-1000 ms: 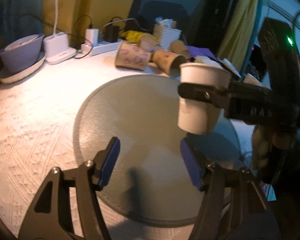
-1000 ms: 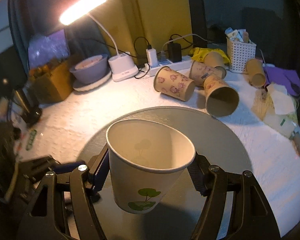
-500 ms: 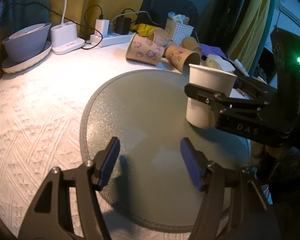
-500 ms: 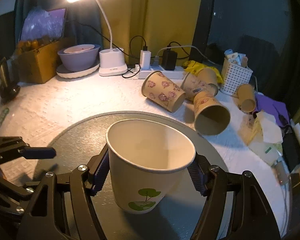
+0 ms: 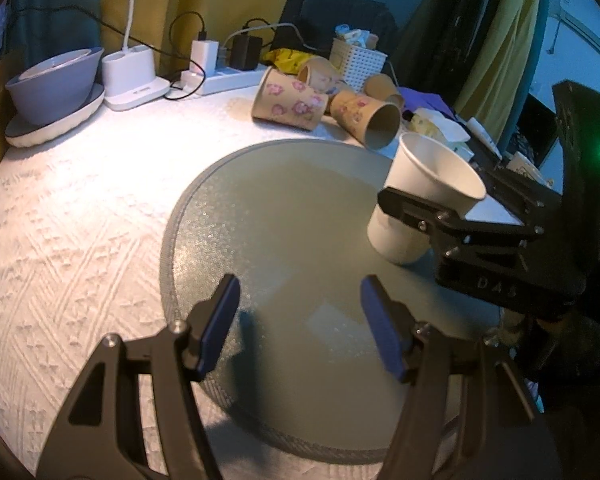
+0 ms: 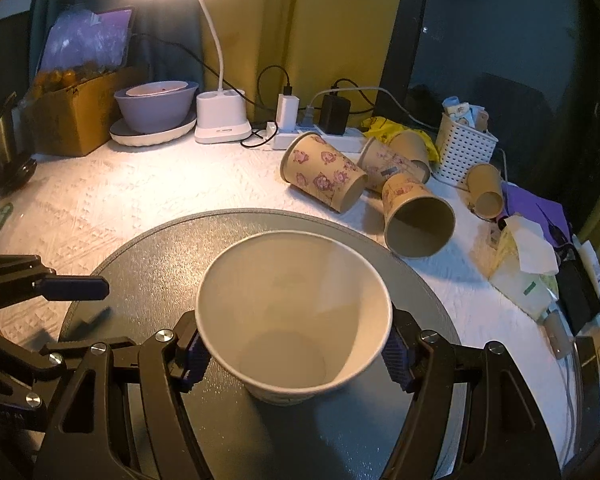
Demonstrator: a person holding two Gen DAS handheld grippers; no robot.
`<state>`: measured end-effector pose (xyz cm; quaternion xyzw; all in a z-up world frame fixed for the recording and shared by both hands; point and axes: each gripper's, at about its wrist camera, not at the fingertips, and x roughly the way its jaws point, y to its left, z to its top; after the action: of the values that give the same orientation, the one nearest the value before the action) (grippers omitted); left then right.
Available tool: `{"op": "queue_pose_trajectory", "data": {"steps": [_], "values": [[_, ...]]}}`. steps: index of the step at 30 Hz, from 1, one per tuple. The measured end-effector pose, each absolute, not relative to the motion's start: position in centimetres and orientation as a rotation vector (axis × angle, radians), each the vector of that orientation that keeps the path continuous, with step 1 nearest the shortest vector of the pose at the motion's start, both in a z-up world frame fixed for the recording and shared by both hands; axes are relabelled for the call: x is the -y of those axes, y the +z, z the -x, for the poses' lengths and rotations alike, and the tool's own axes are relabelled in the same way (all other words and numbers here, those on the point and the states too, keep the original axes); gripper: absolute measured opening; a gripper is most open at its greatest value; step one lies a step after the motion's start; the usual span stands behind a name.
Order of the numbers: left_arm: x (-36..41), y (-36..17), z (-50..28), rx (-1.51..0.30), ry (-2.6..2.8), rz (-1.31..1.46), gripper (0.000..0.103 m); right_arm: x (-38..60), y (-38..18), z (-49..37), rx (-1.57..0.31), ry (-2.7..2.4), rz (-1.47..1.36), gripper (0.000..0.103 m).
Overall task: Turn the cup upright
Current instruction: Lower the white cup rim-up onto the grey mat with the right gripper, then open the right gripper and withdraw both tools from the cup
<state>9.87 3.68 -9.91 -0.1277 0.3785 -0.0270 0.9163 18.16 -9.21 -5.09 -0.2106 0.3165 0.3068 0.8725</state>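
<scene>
A white paper cup stands mouth up on the round grey mat, its base on the mat. My right gripper is shut on the cup, one blue pad on each side below the rim. In the left wrist view the cup sits at the mat's right side, held by the right gripper. My left gripper is open and empty, low over the near part of the mat, left of the cup.
Several patterned brown paper cups lie on their sides behind the mat. A white basket, power strip, lamp base, grey bowl and cardboard box line the back. Papers lie at the right.
My right gripper has lowered the upright cup from the air onto the mat and tilted to look down into it. The left gripper stays open.
</scene>
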Motion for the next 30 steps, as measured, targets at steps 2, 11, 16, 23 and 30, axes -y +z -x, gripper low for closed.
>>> {"op": "queue_pose_trajectory", "data": {"steps": [2, 11, 16, 23, 30], "values": [[-3.6, -9.9, -9.7, -0.776, -0.054, 0.262, 0.064, 9.3, -5.1, -18.0, -0.661, 0.633, 0.441, 0.073], [-3.0, -9.4, -8.6, -0.76, -0.053, 0.252, 0.064, 10.0, -5.0, -17.0, -0.674, 0.629, 0.434, 0.073], [-2.6, -8.9, -7.8, -0.743, -0.057, 0.244, 0.064, 10.5, -4.7, -16.1, -0.684, 0.631, 0.422, 0.074], [-1.5, -8.1, -6.4, -0.72, -0.063, 0.224, 0.064, 11.5, -4.0, -14.1, -0.68, 0.635, 0.417, 0.075], [-0.5, -7.2, -5.1, -0.699, -0.062, 0.204, 0.065, 12.7, -3.4, -12.7, -0.669, 0.622, 0.409, 0.075]]}}
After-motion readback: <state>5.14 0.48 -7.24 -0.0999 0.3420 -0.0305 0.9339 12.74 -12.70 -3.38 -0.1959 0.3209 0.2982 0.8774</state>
